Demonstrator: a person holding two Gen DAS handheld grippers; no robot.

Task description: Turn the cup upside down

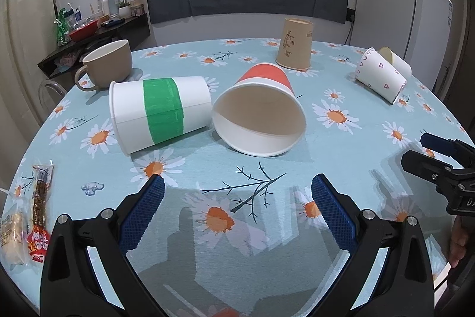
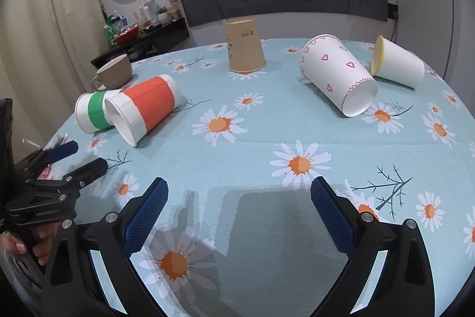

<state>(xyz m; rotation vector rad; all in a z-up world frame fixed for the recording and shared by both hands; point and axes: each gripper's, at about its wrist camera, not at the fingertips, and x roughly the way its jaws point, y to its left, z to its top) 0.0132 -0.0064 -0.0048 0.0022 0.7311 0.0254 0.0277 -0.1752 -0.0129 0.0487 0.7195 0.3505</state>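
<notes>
Both claws hover low over the near edge of the daisy-print desk (image 1: 341, 79), the left claw (image 1: 237, 189) and right claw (image 2: 239, 189) each spread wide and holding nothing. The orange-banded cup (image 1: 261, 109) lies on its side, touching the green-banded cup (image 1: 160, 112) to its left.

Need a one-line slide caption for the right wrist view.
Open right gripper above the daisy tablecloth; four paper cups lie sideways, brown cup already inverted.
</notes>
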